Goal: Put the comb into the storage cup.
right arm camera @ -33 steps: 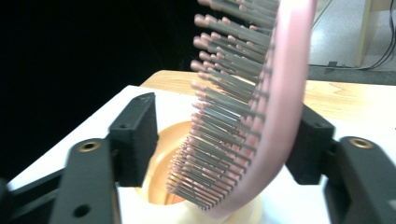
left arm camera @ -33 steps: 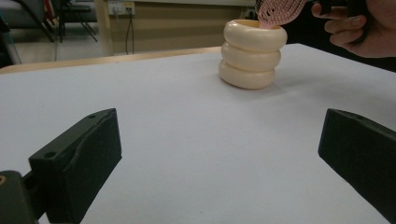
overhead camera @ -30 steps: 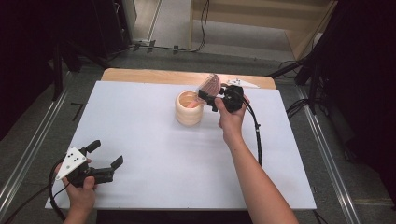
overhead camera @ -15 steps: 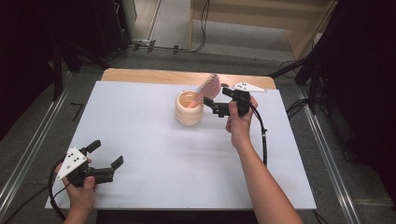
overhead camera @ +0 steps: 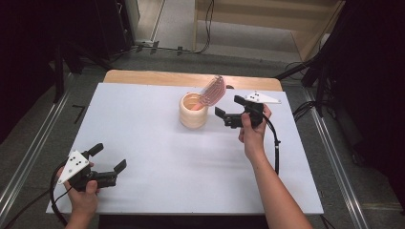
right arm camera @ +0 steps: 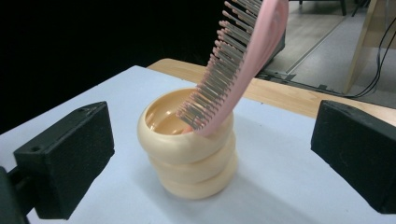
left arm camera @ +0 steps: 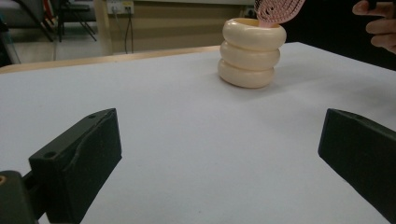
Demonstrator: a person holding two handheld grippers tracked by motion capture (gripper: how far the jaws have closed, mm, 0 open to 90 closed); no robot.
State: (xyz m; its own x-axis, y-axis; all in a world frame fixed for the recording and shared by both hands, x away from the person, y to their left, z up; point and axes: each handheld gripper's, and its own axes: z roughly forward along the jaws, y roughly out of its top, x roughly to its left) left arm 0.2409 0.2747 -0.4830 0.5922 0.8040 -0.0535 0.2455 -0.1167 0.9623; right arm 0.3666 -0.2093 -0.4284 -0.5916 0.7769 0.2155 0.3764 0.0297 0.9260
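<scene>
Hairbrush [right arm camera: 243,60] is already standing handle-down in the cream ringed cup [overhead camera: 193,110], leaning on its rim, mid-desk toward the far edge. Your left gripper [overhead camera: 106,166] sits near you, jaws wide, empty. Right gripper [overhead camera: 228,115] is just beside the cup, jaws wide, holding nothing. Placement looks done.

The right gripper [right arm camera: 205,158] had its two black jaws wide apart, with nothing in them. Between the jaws, a bit farther off, stood a cream cup [right arm camera: 189,151] that looked like three fat rings stacked up. A pink hairbrush [right arm camera: 240,60] stood in the cup and leaned toward the right jaw. The cup sat on the white counter [right arm camera: 289,182].
</scene>
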